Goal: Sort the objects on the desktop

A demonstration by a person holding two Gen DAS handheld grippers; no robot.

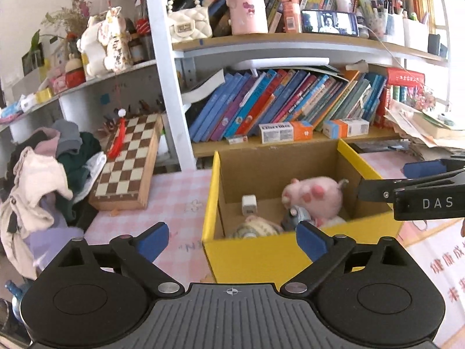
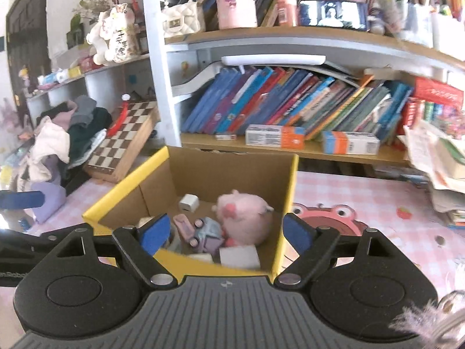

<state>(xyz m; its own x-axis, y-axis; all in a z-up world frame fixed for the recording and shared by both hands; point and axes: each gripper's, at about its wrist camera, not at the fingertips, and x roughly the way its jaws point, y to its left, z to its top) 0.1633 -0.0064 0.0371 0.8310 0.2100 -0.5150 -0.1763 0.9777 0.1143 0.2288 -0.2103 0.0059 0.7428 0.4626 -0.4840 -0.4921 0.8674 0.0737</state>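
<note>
Left wrist view
Left gripper [image 1: 232, 241]: nearest the lens, blue pads spread wide, nothing between them, poised at the box's near-left corner.
Yellow box [image 1: 255, 258]: open-topped cardboard, yellow outside, brown inside, standing on the pink checked tablecloth [image 1: 174, 197].
Box contents: pink plush toy [image 1: 314, 197] against the right wall; white charger [image 1: 249, 204] by the back wall; a toy car [image 1: 296, 216] and a pale round item beside it.
Right gripper [image 1: 430, 186]: enters from the right edge above the box's right wall.

Right wrist view
Right gripper [image 2: 226, 232]: closest, pads wide apart and empty, straddling the box's near rim.
Yellow box [image 2: 128, 192]: seen cornerwise.
Box contents: pink plush toy [image 2: 247, 218] at right, white charger [image 2: 189, 202] behind, toy car [image 2: 203, 232] in the middle, a white block at the front.
</note>
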